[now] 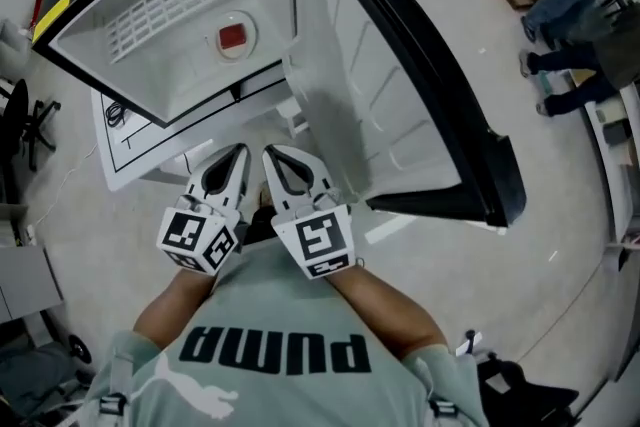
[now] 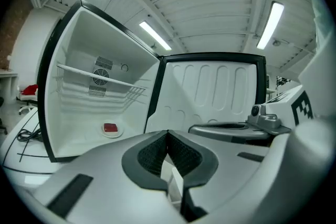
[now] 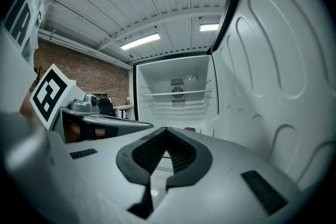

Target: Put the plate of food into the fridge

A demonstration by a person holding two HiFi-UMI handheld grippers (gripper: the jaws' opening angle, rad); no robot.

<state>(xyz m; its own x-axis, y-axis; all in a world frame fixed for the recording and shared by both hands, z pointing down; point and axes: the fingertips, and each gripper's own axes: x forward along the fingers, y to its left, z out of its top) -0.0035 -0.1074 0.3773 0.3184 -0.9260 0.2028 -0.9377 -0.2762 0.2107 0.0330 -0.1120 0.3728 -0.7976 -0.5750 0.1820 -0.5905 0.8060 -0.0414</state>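
A white plate with a red piece of food sits on the floor of the open fridge. It also shows in the left gripper view as the plate, under the wire shelf. In the right gripper view only a red bit of the food peeks over the jaws. My left gripper and right gripper hang side by side in front of the fridge, close to the person's chest. Both are shut with nothing in them. The jaw tips of the left gripper and the right gripper meet.
The fridge door stands wide open to the right, its white inner lining facing the grippers. A black cable lies on the floor left of the fridge. People stand at the far right, and a dark bag lies at bottom right.
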